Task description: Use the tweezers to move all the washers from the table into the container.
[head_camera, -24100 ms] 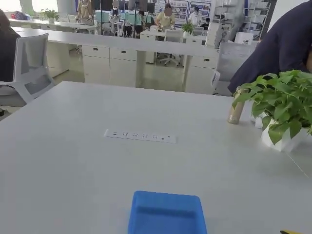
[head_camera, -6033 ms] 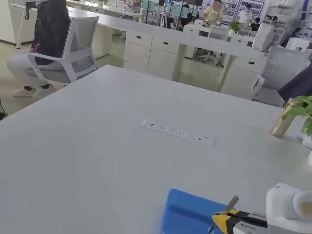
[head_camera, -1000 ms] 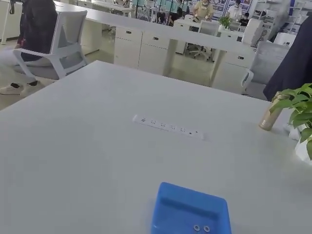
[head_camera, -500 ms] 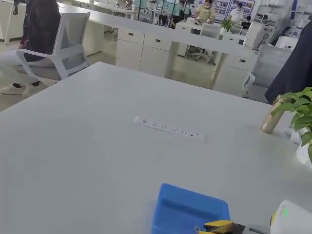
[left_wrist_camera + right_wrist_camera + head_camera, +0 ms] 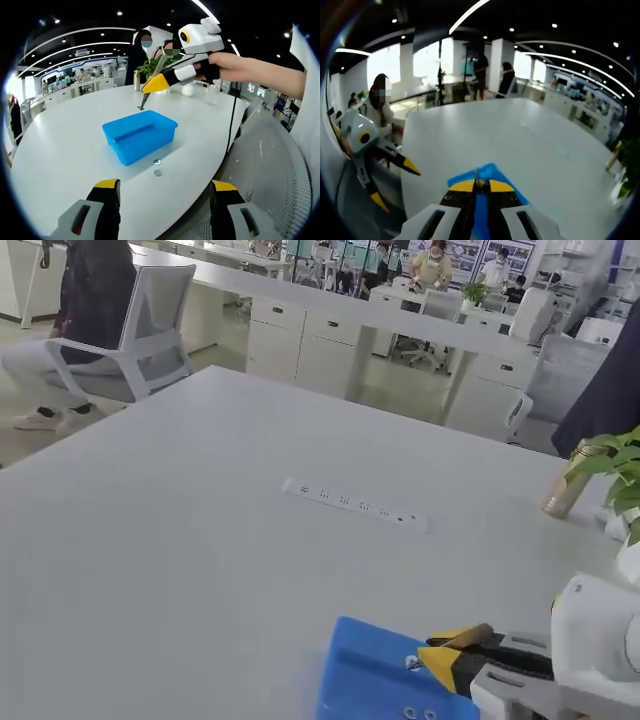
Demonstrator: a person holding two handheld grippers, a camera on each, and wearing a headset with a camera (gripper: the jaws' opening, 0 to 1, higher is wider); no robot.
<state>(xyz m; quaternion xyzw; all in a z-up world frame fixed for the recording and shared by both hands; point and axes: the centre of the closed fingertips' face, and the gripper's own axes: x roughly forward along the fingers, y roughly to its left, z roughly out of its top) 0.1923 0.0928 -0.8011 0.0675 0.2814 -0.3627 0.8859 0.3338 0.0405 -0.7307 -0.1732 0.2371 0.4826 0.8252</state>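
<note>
A blue container [image 5: 372,680] sits at the table's near edge with two washers [image 5: 418,712] inside. My right gripper [image 5: 445,648] is shut on the tweezers [image 5: 468,637] and hovers over the container; something small and shiny shows at the tweezers' tip [image 5: 412,663]. In the left gripper view the tweezers [image 5: 144,101] point down into the container [image 5: 140,132], and two washers [image 5: 157,167] lie on the table just in front of it. My left gripper [image 5: 162,200] is open and holds nothing, back from the table's edge. The right gripper view shows the jaws closed on the tweezers [image 5: 476,182].
A white power strip [image 5: 355,506] lies mid-table. A gold bottle [image 5: 566,482] and a potted plant [image 5: 625,475] stand at the far right. A white chair [image 5: 140,330] with a seated person is beyond the far left corner.
The right gripper with the tweezers has come in from the lower right and now hangs over the container. The camera has shifted slightly.
</note>
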